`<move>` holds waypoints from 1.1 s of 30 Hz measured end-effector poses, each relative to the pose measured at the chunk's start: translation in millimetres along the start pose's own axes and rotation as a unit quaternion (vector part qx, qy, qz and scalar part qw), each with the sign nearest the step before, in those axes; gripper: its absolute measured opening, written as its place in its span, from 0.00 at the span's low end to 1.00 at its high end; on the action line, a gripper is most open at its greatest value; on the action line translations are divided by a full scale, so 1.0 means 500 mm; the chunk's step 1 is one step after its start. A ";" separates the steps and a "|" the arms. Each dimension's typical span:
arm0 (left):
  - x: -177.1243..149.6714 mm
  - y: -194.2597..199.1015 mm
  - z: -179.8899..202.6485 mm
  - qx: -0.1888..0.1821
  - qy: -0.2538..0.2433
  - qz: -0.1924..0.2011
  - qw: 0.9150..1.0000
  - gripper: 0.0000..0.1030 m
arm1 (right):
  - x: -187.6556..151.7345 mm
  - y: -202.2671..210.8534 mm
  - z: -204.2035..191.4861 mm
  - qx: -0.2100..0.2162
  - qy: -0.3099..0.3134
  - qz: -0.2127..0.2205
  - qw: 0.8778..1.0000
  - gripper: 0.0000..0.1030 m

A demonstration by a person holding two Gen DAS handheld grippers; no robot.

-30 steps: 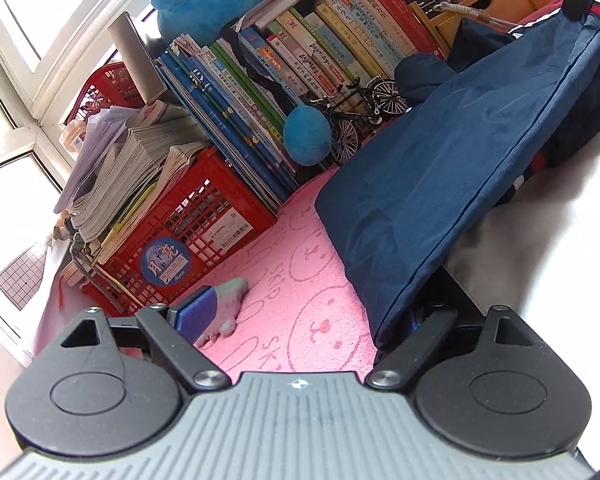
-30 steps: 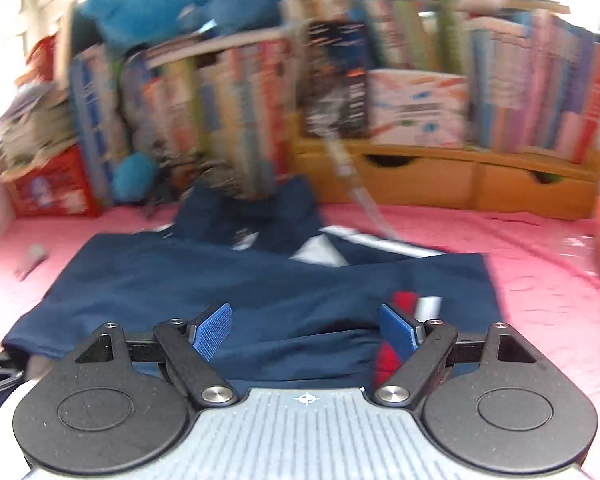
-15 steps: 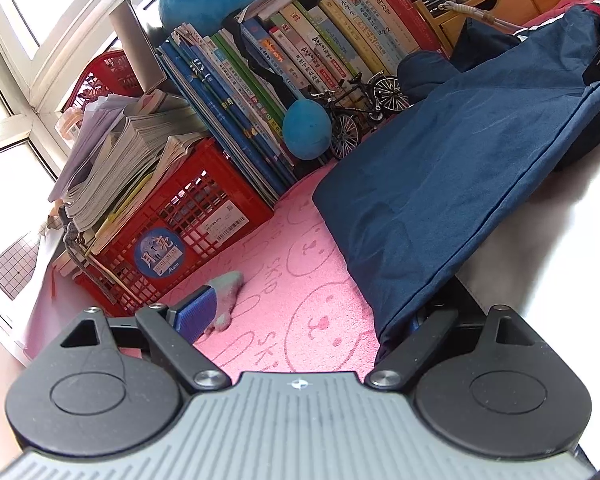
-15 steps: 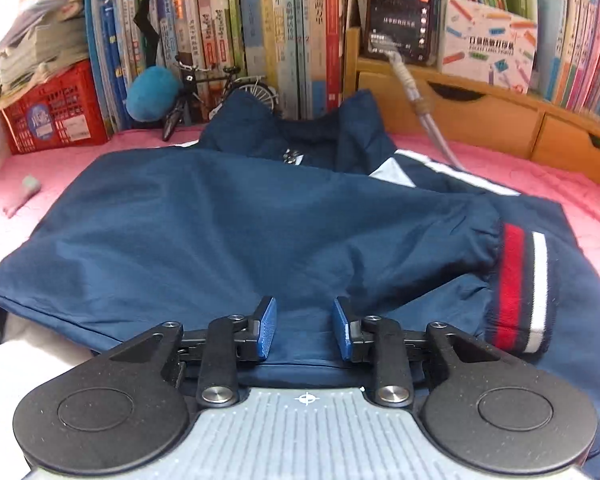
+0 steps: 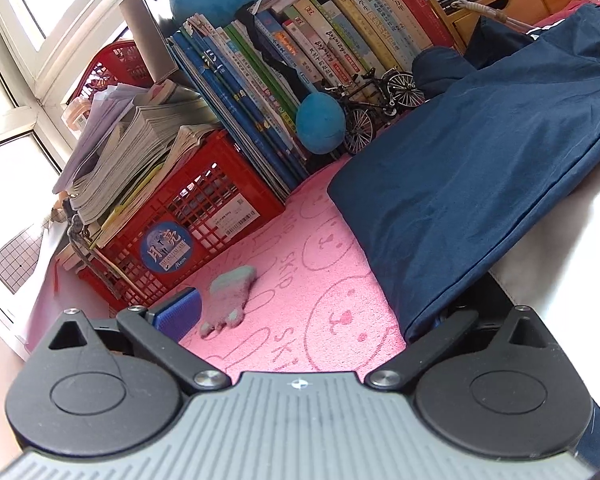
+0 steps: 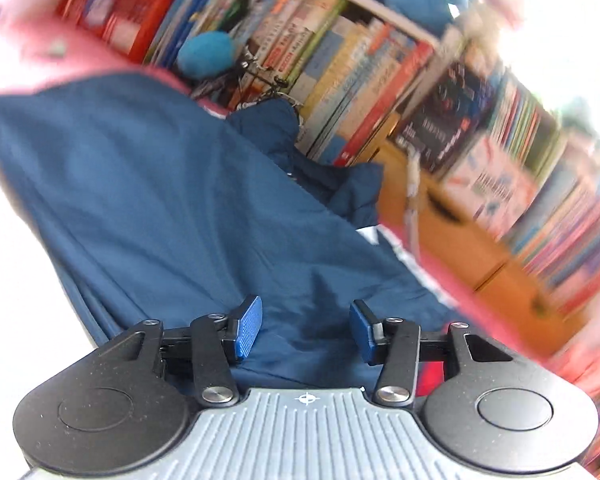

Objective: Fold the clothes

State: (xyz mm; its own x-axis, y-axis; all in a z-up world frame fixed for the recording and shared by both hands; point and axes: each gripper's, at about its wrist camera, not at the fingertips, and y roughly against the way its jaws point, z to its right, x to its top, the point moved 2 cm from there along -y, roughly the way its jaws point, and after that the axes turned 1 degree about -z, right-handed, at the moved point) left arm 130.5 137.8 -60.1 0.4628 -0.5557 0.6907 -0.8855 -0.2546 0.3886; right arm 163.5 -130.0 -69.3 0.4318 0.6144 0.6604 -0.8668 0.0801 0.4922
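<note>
A navy jacket (image 5: 480,168) lies folded on the pink blanket (image 5: 300,272), filling the right of the left wrist view. My left gripper (image 5: 304,320) is at its near corner with its jaws opening wide. Its left pad (image 5: 178,316) shows, while the jacket's edge drapes over the right finger; only blanket lies between the fingers. In the blurred, tilted right wrist view, my right gripper (image 6: 305,330) hovers low over the jacket (image 6: 172,200). Its jaws are opening, and the blue pads stand apart from the fabric below.
A red crate (image 5: 204,216) of magazines, a row of books (image 5: 300,52), a blue plush ball (image 5: 320,122) and a model bicycle (image 5: 374,98) line the back. A small grey cloth item (image 5: 230,296) lies near my left pad. Wooden drawers (image 6: 452,236) stand behind the jacket.
The jacket's raised far side has come down and lies flatter. My right gripper narrowed, then widened again, sank and rolled, tilting its view. My left jaws stand a little wider.
</note>
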 end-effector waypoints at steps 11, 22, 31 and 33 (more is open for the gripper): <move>0.000 -0.001 -0.005 -0.019 -0.026 0.016 0.999 1.00 | -0.032 -0.011 0.042 0.009 -0.051 0.004 0.999 0.48; -0.003 0.010 -0.018 -0.051 -0.020 0.032 0.998 1.00 | -0.077 -0.029 0.123 0.058 -0.131 -0.006 0.990 0.58; 0.006 0.021 -0.088 -0.189 0.046 0.009 0.981 1.00 | -0.078 -0.027 0.118 0.055 -0.128 -0.005 0.990 0.58; -0.004 0.026 -0.103 -0.188 0.062 0.009 0.980 1.00 | -0.077 -0.027 0.117 0.056 -0.129 -0.005 0.990 0.58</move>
State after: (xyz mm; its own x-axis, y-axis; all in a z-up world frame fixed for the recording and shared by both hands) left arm 120.2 176.4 -24.9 0.4698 -0.4514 0.7586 -0.8266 0.0767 0.5576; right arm 173.1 -200.9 -68.1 0.5022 0.3912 0.7712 -0.8353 -0.0115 0.5497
